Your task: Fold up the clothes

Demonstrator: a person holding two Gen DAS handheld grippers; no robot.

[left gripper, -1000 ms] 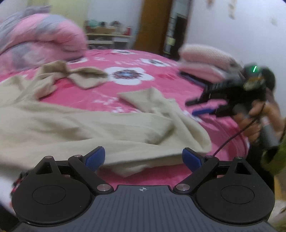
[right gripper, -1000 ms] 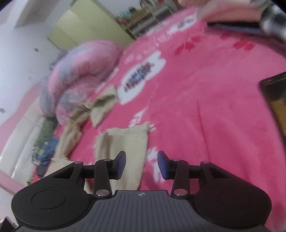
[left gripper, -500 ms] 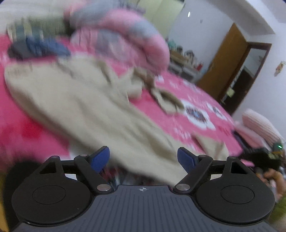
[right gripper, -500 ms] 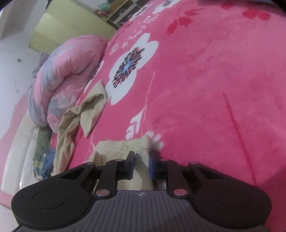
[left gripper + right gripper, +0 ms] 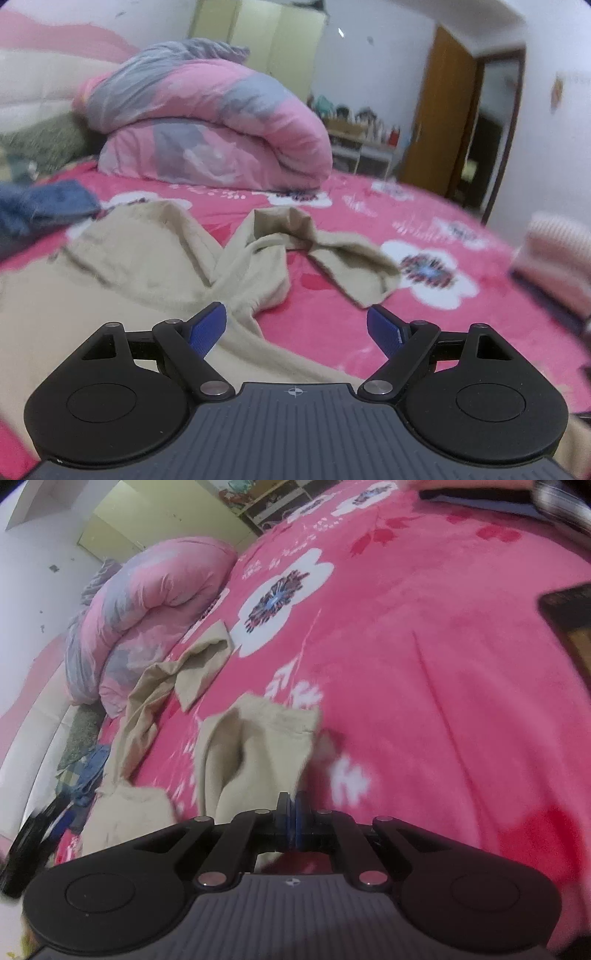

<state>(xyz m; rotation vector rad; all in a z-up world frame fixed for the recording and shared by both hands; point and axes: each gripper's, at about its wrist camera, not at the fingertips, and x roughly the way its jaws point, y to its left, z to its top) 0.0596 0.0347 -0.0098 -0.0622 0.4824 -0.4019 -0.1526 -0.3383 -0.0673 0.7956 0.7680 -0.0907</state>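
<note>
Beige garment [image 5: 140, 266] lies spread and rumpled across the pink flowered bed [image 5: 424, 229], one twisted sleeve trailing toward a white flower print and a rolled pink and grey quilt [image 5: 207, 125] behind it, with blue clothing [image 5: 40, 206] at the far left. Left gripper [image 5: 297, 325] hangs just above the cloth with its blue pads standing wide apart and nothing pressed between them. Right gripper [image 5: 291, 818] has its pads drawn together on the hem of the garment's near end [image 5: 258, 738], which rises off the bed toward the pinch.
</note>
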